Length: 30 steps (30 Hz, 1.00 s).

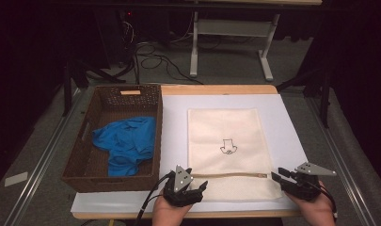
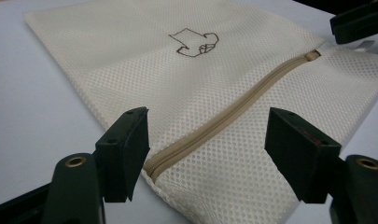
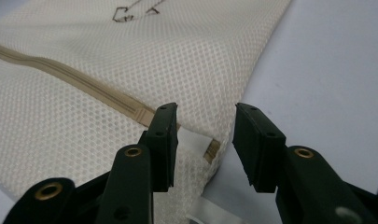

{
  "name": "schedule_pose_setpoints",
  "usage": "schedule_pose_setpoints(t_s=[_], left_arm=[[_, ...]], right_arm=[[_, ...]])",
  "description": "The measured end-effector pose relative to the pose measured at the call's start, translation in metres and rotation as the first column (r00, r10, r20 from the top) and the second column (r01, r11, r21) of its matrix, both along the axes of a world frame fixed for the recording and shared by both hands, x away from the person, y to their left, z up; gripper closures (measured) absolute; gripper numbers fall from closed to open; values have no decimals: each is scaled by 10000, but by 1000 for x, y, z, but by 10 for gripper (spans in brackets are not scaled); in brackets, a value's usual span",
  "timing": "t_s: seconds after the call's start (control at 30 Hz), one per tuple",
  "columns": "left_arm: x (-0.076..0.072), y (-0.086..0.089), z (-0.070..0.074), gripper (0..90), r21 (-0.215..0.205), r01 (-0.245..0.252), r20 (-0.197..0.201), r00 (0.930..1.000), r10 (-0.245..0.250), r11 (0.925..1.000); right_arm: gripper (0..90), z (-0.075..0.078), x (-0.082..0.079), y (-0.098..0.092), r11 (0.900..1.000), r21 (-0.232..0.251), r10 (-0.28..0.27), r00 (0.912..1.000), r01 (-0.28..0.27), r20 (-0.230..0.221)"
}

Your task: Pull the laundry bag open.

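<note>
the high view looks forward and down from above the person's side, taking in the whole table (image 1: 291,141) from a distance. the left gripper view sits low and close at the mesh bag's (image 2: 186,107) seven o'clock corner, facing two o'clock. the right gripper view, closer, faces ten o'clock from the five o'clock corner; all share the zipper (image 3: 79,84).

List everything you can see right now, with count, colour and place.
Mesh laundry bag: one, cream, flat on the white sheet, zipper closed.
Zipper: one, beige, across the bag's near end.
Wicker basket: one, dark brown, left of the sheet.
Cloth: one, blue, crumpled in the basket.
White sheet: one, covering the wooden table.
Left gripper: black, open, at the zipper's left end.
Right gripper: black, open, at the zipper's right end.
</note>
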<state>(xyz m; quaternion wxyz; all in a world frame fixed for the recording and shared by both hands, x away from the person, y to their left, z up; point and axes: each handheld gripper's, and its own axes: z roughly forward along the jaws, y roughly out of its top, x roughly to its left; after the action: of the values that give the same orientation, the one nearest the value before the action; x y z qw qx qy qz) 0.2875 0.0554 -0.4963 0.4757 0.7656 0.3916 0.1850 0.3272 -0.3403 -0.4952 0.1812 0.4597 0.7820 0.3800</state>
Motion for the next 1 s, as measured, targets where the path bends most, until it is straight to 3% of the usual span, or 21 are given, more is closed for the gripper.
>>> schedule_pose_setpoints(t_s=[0.17, 0.4, 0.43, 0.53, 0.67, 0.83, 1.0], left_arm=[[2, -2, -1, 298, 65, 119, -36, 9999, -119, 9999], [3, -1, 0, 254, -125, -32, -172, 9998, 30, 9999], [3, -1, 0, 252, -134, 2, -204, 9998, -4, 9999], [3, -3, -1, 251, -49, 73, -173, 9998, -74, 10000], [3, -4, 0, 250, -65, 87, -178, 9998, -88, 9999], [3, -4, -1, 250, -167, 109, -290, 9995, -114, 9998], [3, -5, -1, 251, -278, 273, -249, 9993, -280, 9992]], right_arm=[[636, -6, 3, -1, 9997, -162, -186, 9988, 179, -454], [502, -11, 6, 0, 9997, 242, 6, 9947, 18, -1023], [489, -12, 6, -1, 9994, 354, 73, 9946, -37, -1037], [491, -14, 3, 2, 9997, -61, 239, 9977, -244, -639], [532, -13, 1, 6, 9971, -700, 273, 9987, -304, -441], [581, -12, 4, 2, 9990, -411, 121, 9979, -147, -640], [679, -11, 3, 7, 9970, -681, 317, 9972, -363, -677]])
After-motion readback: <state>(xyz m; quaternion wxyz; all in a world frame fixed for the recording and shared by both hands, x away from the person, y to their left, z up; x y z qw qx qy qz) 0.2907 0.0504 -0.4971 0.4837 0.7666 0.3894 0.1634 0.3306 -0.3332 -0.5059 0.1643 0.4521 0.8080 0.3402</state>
